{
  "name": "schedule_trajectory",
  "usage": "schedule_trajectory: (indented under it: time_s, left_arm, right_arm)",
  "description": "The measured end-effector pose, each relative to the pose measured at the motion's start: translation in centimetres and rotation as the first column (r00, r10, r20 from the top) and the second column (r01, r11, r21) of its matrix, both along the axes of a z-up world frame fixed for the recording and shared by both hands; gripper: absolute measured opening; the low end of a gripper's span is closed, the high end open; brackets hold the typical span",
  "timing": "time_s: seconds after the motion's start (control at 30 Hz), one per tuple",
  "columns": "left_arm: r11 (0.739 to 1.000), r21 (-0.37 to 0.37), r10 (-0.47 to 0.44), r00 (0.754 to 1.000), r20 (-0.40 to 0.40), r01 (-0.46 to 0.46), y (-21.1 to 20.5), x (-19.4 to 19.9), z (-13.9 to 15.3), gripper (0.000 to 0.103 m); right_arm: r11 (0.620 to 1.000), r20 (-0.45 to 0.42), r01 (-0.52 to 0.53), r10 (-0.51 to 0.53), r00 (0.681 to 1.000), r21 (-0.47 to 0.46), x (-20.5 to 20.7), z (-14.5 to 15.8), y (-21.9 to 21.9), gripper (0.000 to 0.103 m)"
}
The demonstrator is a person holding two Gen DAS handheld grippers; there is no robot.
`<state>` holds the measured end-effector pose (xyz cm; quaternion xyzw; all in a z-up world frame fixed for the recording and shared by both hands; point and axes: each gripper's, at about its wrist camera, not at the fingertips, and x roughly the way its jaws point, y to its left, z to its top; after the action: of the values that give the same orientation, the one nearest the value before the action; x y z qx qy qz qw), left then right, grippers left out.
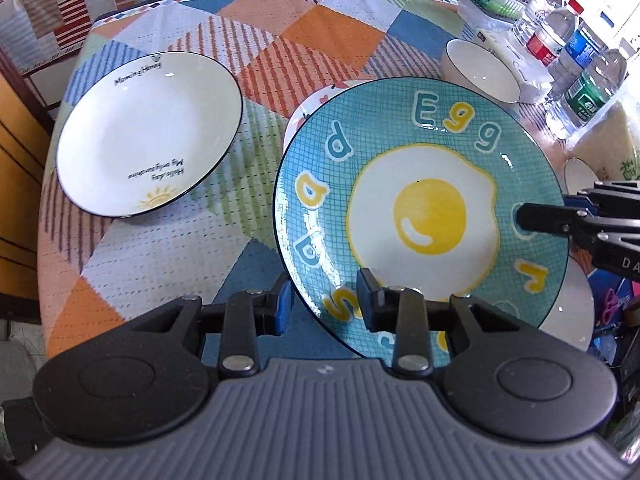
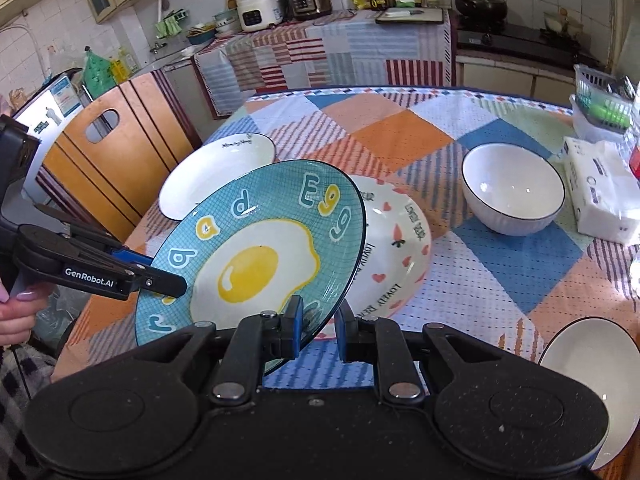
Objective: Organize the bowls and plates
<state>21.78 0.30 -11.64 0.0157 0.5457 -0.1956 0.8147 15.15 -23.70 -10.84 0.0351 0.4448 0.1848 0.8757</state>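
A blue plate with a fried-egg print (image 1: 420, 216) (image 2: 256, 256) is held tilted above the table. My left gripper (image 1: 325, 304) (image 2: 176, 284) straddles its near rim and is shut on it. My right gripper (image 2: 318, 330) (image 1: 524, 220) clamps the opposite rim. Under the plate lies a white plate with red hearts (image 2: 400, 248) (image 1: 316, 104). A white plate with a sun print (image 1: 148, 132) (image 2: 216, 168) lies at the left. A white bowl (image 2: 514, 194) (image 1: 482, 70) stands at the right. Another white dish (image 2: 596, 364) lies at the near right.
A tissue pack (image 2: 604, 188) and a plastic basket (image 2: 600, 108) stand at the table's right edge, with several water bottles (image 1: 576, 64). A wooden chair (image 2: 112, 152) stands at the left. The checked tablecloth (image 2: 400, 128) covers the table.
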Motion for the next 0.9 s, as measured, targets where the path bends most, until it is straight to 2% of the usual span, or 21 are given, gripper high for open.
schedule_trajectory:
  time_s: [0.2,0.43,0.57,0.67,0.9]
  left_arm:
    - [1.0,0.007,-0.002,0.999,-0.034,0.002,-0.9,2.3,-2.0,0.032]
    - [1.0,0.025,-0.017,0.999,-0.043,0.019,-1.8,3.7,-2.3,0.032]
    - [0.998,0.053,-0.02,0.999,-0.034,0.022,-2.6,4.0,-2.2,0.032]
    - [0.996,0.084,-0.011,1.0,-0.02,0.013,-3.2,4.1,-2.3,0.032]
    - [0.996,0.084,0.018,0.999,-0.042,-0.014,-3.6,4.8,-2.8,0.032]
  right_arm:
    - [1.0,-0.055,0.006,-0.006,0.998,0.002,2.7,-1.8,-0.9,0.021]
    - [0.999,-0.09,0.039,-0.037,0.995,0.024,4.4,-3.1,-1.6,0.021]
    - [0.998,-0.099,0.06,-0.061,0.993,-0.014,4.7,-3.6,-1.4,0.024]
    - [0.998,-0.113,0.035,-0.04,0.993,-0.045,4.8,-3.9,-1.1,0.026]
    - [0.995,-0.101,0.042,-0.051,0.994,-0.086,5.2,-3.7,-1.0,0.026]
